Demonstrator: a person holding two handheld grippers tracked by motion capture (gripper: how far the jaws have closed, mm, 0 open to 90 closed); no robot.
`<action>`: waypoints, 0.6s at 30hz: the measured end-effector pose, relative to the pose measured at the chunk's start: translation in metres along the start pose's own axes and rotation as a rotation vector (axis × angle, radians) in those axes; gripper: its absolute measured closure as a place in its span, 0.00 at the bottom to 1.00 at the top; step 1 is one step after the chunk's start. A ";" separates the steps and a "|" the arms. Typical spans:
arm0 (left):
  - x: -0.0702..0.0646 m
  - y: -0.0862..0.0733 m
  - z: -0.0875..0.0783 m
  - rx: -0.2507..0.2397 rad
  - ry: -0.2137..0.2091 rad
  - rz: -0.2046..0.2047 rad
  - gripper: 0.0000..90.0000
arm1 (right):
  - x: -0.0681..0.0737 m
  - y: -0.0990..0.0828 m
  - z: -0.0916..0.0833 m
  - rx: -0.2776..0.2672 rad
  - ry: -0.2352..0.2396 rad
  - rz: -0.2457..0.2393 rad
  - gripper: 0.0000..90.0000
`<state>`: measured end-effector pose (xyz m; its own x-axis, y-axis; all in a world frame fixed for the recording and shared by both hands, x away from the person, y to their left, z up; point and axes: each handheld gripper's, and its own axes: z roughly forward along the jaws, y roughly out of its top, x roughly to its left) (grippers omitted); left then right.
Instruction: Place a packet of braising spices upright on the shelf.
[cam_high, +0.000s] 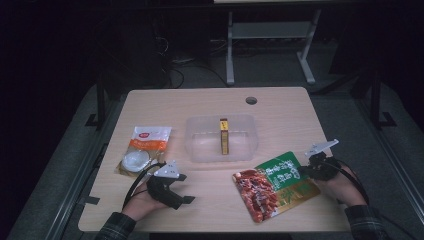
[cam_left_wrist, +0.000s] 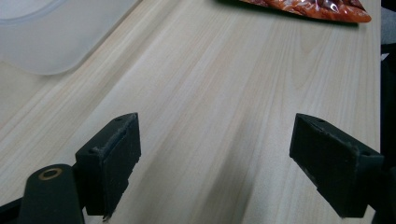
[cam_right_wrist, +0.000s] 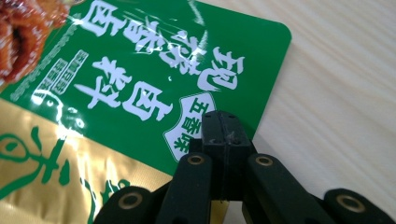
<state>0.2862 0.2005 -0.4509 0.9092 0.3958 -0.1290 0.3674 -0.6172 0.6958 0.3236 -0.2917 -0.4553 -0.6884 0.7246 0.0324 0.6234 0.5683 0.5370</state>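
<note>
Right gripper is clamped down on the near right edge of the flat, glossy green, gold and red foil food pouch, jaws pressed together with the thin film pinched between them. In the right gripper view the closed tips sit right over the green printed corner of the pouch. The pouch lies on the pale wooden table, front right, just in front of the clear plastic tub that holds a slim yellow and brown box standing on edge.

My read: this pouch is light but floppy. The film is slick, so a grip on a sealed edge or corner is the sensible hold, since the filled middle would bulge and slide. Lifted by one edge, it will likely sag and swing.

Left gripper rests at front left with its jaws spread wide and nothing between them, just beside the white and orange plastic packet.
</note>
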 end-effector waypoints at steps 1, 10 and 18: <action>0.000 0.000 0.000 0.001 -0.002 0.000 0.18 | 0.006 0.000 0.000 0.004 0.009 -0.005 1.00; -0.002 0.001 0.000 -0.007 0.000 0.006 0.18 | 0.031 0.009 -0.001 0.000 0.056 -0.076 1.00; -0.002 0.001 0.001 0.000 -0.003 0.015 0.18 | 0.067 0.003 -0.002 -0.031 0.230 -0.192 1.00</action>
<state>0.2849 0.1983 -0.4508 0.9152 0.3845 -0.1205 0.3537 -0.6234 0.6974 0.2785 -0.2421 -0.4494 -0.8608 0.4956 0.1163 0.4646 0.6715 0.5773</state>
